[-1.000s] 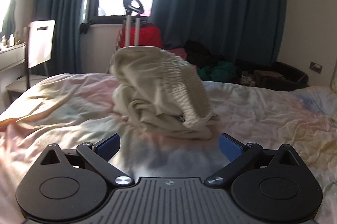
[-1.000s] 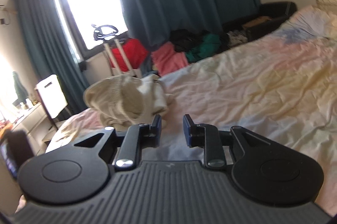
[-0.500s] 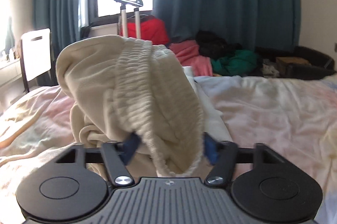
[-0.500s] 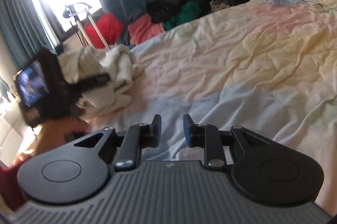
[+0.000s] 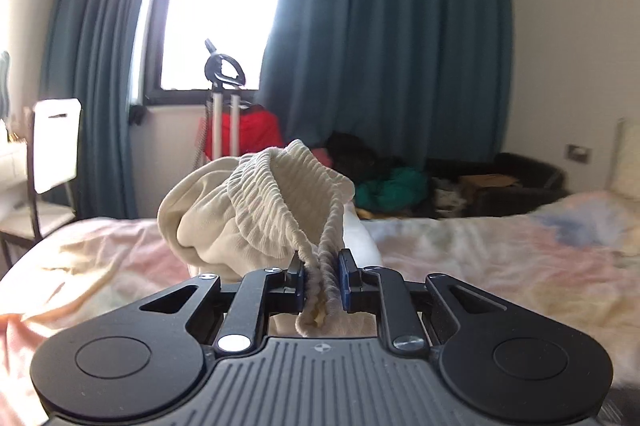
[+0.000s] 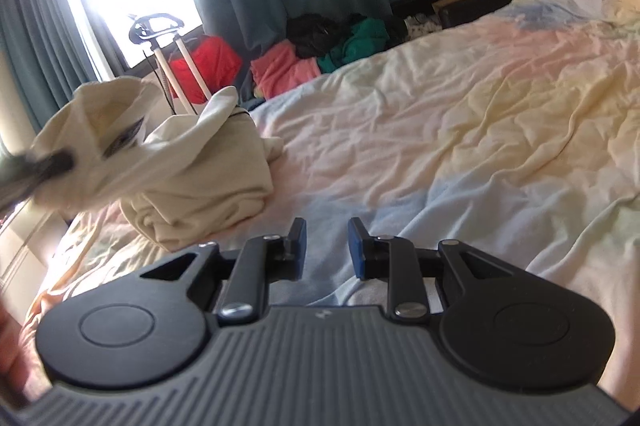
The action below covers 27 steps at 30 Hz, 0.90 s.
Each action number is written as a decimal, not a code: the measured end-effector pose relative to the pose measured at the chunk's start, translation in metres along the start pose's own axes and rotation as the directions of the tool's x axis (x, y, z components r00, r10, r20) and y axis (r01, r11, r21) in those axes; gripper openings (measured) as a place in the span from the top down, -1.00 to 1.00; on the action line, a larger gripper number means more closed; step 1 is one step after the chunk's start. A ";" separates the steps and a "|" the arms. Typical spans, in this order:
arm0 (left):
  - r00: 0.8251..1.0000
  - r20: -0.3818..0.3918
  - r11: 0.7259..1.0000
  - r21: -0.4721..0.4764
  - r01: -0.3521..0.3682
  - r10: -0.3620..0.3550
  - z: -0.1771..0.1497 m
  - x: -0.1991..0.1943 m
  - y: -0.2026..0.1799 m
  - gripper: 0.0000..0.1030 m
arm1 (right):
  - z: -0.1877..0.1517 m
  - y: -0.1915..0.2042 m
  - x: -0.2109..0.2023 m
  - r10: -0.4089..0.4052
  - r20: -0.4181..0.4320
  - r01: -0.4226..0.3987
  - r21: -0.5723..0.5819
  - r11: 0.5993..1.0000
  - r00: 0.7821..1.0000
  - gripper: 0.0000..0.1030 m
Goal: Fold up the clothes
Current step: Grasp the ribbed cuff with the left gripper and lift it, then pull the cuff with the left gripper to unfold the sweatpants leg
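Note:
A cream garment (image 5: 256, 210) with a ribbed elastic waistband is bunched on the bed. My left gripper (image 5: 322, 278) is shut on the waistband and holds it lifted above the sheet. In the right wrist view the same garment (image 6: 192, 166) hangs stretched up toward the left edge, its lower part resting on the bed. My right gripper (image 6: 326, 246) is partly open and empty, low over the sheet to the right of the garment.
The bed (image 6: 460, 130) has a rumpled pastel sheet. Beyond it are a red suitcase (image 5: 244, 134), a pile of pink, black and green clothes (image 6: 328, 46), blue curtains, a bright window and a white chair (image 5: 52, 146) at the left.
My left gripper moved in onto the garment, closed on its waistband and lifted it. My right gripper stayed partly open and shifted a little over the sheet.

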State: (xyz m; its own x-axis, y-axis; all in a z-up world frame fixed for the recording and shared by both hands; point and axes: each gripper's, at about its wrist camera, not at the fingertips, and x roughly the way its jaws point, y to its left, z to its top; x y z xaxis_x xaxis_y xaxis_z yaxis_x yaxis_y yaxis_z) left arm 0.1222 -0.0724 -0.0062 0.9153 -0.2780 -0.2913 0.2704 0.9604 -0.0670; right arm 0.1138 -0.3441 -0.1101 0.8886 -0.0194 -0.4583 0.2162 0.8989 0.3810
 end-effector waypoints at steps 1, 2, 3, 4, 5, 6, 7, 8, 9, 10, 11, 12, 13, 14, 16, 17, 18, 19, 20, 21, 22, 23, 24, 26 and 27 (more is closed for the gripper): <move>1.000 -0.016 1.000 0.009 0.018 -0.018 -0.006 -0.017 0.004 0.67 | 0.000 0.002 -0.004 0.004 0.006 -0.004 -0.006 1.000 1.000 0.48; 0.999 -0.039 0.999 0.017 0.034 -0.034 -0.014 -0.033 0.010 0.67 | 0.000 0.005 -0.008 0.011 0.010 -0.011 -0.013 1.000 1.000 0.48; 0.997 -0.064 0.998 0.023 0.050 -0.049 -0.023 -0.048 0.015 0.66 | -0.001 0.007 -0.012 0.015 0.012 -0.015 -0.019 1.000 1.000 0.48; 0.993 -0.107 0.999 0.017 0.050 -0.048 -0.033 -0.055 0.022 0.66 | -0.001 0.010 -0.015 0.019 0.014 -0.018 -0.025 1.000 1.000 0.48; 0.987 -0.156 0.999 0.006 0.042 -0.041 -0.044 -0.059 0.030 0.65 | -0.002 0.013 -0.018 0.021 0.014 -0.021 -0.033 0.999 1.000 0.48; 0.978 -0.204 0.999 -0.004 0.034 -0.035 -0.054 -0.063 0.037 0.65 | -0.003 0.017 -0.020 0.024 0.012 -0.023 -0.042 0.999 1.000 0.48; 0.967 -0.253 1.000 -0.014 0.026 -0.029 -0.065 -0.067 0.044 0.64 | -0.004 0.021 -0.022 0.025 0.010 -0.025 -0.054 0.998 1.000 0.48; 0.954 -0.300 1.000 -0.023 0.017 -0.023 -0.076 -0.070 0.052 0.63 | -0.006 0.026 -0.023 0.026 0.009 -0.025 -0.068 0.997 1.000 0.48; 0.938 -0.347 0.999 -0.032 0.008 -0.019 -0.087 -0.074 0.059 0.62 | -0.008 0.030 -0.025 0.026 0.008 -0.025 -0.083 0.996 1.000 0.48; 0.918 -0.395 0.999 -0.049 -0.009 -0.011 -0.095 -0.073 0.064 0.60 | -0.010 0.034 -0.026 0.026 0.008 -0.025 -0.098 0.995 1.000 0.48; 0.905 -0.425 0.998 -0.058 -0.020 -0.006 -0.098 -0.071 0.067 0.59 | -0.012 0.039 -0.026 0.023 0.005 -0.022 -0.112 0.993 1.000 0.48; 0.894 -0.447 0.998 -0.062 -0.028 -0.003 -0.100 -0.069 0.068 0.57 | -0.014 0.043 -0.026 0.021 0.002 -0.020 -0.125 0.992 1.000 0.48; 0.894 -0.448 0.998 -0.052 -0.027 0.001 -0.097 -0.071 0.067 0.52 | -0.017 0.046 -0.026 0.019 -0.002 -0.019 -0.137 0.990 1.000 0.48; 0.898 -0.441 0.999 -0.036 -0.023 0.005 -0.094 -0.074 0.066 0.48 | -0.019 0.049 -0.025 0.016 -0.008 -0.017 -0.149 0.989 1.000 0.48; 0.907 -0.421 1.000 -0.011 -0.023 0.016 -0.090 -0.080 0.064 0.19 | -0.022 0.051 -0.025 0.013 -0.017 -0.016 -0.158 0.987 1.000 0.48; 0.913 -0.408 1.000 -0.002 -0.026 0.023 -0.089 -0.083 0.063 0.11 | -0.023 0.051 -0.025 0.012 -0.022 -0.015 -0.163 0.987 1.000 0.48; 0.918 -0.396 1.000 0.006 -0.029 0.029 -0.089 -0.087 0.062 -0.03 | -0.024 0.052 -0.025 0.011 -0.027 -0.015 -0.168 0.986 1.000 0.48; 0.923 -0.383 0.999 0.015 -0.033 0.036 -0.088 -0.090 0.061 -0.19 | -0.025 0.053 -0.025 0.009 -0.032 -0.015 -0.172 0.985 0.999 0.48; 0.928 -0.370 0.999 0.024 -0.036 0.043 -0.088 -0.094 0.060 -0.27 | -0.025 0.053 -0.026 0.013 -0.030 -0.017 -0.166 0.986 0.999 0.48; 0.935 -0.350 0.998 0.032 -0.045 0.053 -0.085 -0.097 0.059 -0.43 | -0.024 0.053 -0.027 0.016 -0.029 -0.021 -0.160 0.987 0.999 0.48; 0.944 -0.325 0.998 0.040 -0.056 0.066 -0.081 -0.096 0.057 -0.54 | -0.024 0.053 -0.028 0.021 -0.028 -0.025 -0.153 0.988 0.999 0.48; 0.952 -0.296 0.997 0.047 -0.066 0.077 -0.075 -0.095 0.054 -0.57 | -0.023 0.053 -0.028 0.025 -0.028 -0.029 -0.148 0.988 0.999 0.48; 0.960 -0.269 0.996 0.056 -0.065 0.078 -0.069 -0.093 0.054 -0.62 | -0.023 0.053 -0.027 0.030 -0.028 -0.034 -0.145 0.989 0.999 0.48; 0.970 -0.232 0.995 0.085 -0.057 0.075 -0.056 -0.080 0.059 -0.70 | -0.023 0.054 -0.027 0.040 -0.032 -0.045 -0.141 0.989 0.999 0.48; 0.971 -0.225 0.993 0.107 -0.053 0.076 -0.048 -0.069 0.061 -0.74 | -0.023 0.053 -0.026 0.049 -0.038 -0.054 -0.139 0.989 0.998 0.48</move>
State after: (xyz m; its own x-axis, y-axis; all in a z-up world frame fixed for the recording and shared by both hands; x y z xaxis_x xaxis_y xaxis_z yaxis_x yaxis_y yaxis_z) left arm 0.0608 0.0067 -0.0363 0.8424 -0.1929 -0.5031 0.2518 0.9664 0.0512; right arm 0.0930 -0.2857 -0.0960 0.8819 0.0412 -0.4696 0.1097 0.9509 0.2895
